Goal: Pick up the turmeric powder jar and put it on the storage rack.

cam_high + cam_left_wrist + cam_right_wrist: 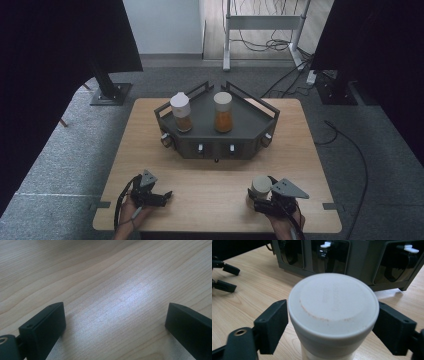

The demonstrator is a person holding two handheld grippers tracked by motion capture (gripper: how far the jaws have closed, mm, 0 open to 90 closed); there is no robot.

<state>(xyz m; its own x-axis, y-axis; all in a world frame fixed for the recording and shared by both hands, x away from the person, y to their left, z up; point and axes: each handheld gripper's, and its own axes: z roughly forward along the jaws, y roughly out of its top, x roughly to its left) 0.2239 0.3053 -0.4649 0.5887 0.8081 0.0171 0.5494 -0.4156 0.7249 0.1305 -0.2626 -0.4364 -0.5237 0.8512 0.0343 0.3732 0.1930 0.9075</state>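
A jar with a flat white cap (260, 186) (333, 307) stands on the wooden table (210, 175) near its front right. My right gripper (257, 194) (332, 326) is shut on it, one black jaw against each side of the cap. At the front left my left gripper (167, 196) (115, 322) rests low over bare wood, jaws wide open with nothing between them. It also shows far off in the right gripper view as two black jaw tips (227, 277). A dark grey corner rack (250, 117) (362, 265) holds two jars of orange powder (181, 112) (223, 112).
The rack fills the table's far middle, with small white-tipped hooks (200, 148) along its front face. Bare wood lies between the two grippers. Beyond the table are black stand feet (111, 92), a white frame (262, 22) and cables (295, 75) on the grey carpet.
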